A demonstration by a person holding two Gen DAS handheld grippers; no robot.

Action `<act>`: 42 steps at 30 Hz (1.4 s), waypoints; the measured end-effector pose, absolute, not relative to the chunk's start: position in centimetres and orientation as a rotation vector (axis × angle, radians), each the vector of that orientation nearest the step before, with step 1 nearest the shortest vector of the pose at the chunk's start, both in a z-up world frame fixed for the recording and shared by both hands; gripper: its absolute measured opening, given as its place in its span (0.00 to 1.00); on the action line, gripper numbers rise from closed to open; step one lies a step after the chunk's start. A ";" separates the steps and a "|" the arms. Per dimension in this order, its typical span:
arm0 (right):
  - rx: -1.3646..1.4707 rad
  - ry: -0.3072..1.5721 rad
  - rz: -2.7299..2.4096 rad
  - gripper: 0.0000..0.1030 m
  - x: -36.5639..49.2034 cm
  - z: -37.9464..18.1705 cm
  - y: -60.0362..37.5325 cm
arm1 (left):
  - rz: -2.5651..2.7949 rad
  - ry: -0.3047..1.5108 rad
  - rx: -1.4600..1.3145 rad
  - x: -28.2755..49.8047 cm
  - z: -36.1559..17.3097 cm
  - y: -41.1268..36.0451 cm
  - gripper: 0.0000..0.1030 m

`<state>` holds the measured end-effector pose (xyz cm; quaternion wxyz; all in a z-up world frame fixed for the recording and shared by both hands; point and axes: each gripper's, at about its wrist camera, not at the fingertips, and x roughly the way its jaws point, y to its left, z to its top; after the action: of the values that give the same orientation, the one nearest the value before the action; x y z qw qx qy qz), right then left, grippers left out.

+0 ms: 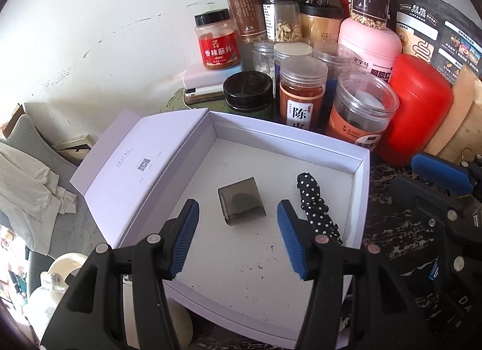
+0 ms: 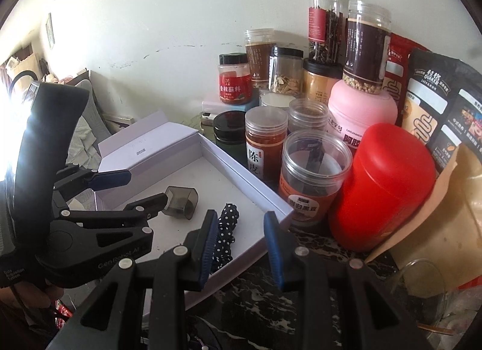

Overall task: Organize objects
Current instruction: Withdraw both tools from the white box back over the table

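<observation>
An open white box [image 1: 360,169] lies on the dark marbled table with its lid [image 1: 141,166] folded out to the left. On its floor rest a smoky grey translucent case [image 1: 242,205] and a black polka-dot cloth piece [image 1: 316,208]. My left gripper [image 1: 238,238] hangs above the box, open, with the case lying below the gap and untouched. In the right wrist view the case [image 2: 180,200] sits just past the left gripper [image 2: 135,190]. My right gripper [image 2: 241,249] hovers over the box's near right corner, open and holding nothing. The polka-dot cloth [image 2: 227,220] lies under its left finger.
Jars crowd the wall behind the box: a red-label spice jar [image 1: 217,41], an orange jar [image 1: 302,90] and a black-lidded jar [image 1: 248,90]. A red canister [image 2: 388,187], a pink tub [image 2: 361,108], a brown paper bag [image 2: 446,220] and a glass jug [image 2: 421,295] stand right. A tape roll [image 1: 64,262] lies left.
</observation>
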<state>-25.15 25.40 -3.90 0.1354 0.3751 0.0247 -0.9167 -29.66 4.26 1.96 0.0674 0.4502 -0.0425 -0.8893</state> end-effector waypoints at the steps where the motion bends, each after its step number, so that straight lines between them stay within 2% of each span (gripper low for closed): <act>1: 1.073 0.082 -2.660 0.30 -24.8 -3.5 25.3 | -2.685 -0.127 1.348 -29.4 2.3 4.3 0.51; 6: 1.023 0.097 -2.681 0.47 -23.2 -1.9 25.1 | -2.710 -0.121 1.311 -27.4 4.3 4.5 0.54; 11: 0.980 0.109 -2.699 0.48 -21.3 -0.3 24.8 | -2.720 -0.111 1.280 -25.5 6.0 4.4 0.57; 21: 0.950 0.106 -2.734 0.51 -17.2 1.7 24.6 | -2.761 -0.101 1.195 -20.7 9.4 4.4 0.70; 24: 0.939 0.104 -2.742 0.56 -16.1 2.2 24.5 | -2.767 -0.094 1.184 -19.4 10.0 4.4 0.71; 33: 0.931 0.094 -2.752 0.56 -12.8 2.9 24.4 | -2.793 -0.096 1.158 -15.5 11.1 5.0 0.71; 42: 0.943 0.098 -2.740 0.56 -9.8 2.3 23.4 | -2.807 -0.095 1.141 -11.1 11.1 5.1 0.76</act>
<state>-9.77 23.41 2.35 0.1210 0.3229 0.0335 -0.9381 -11.06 5.12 11.07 0.0553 0.3758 -0.0312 -0.9245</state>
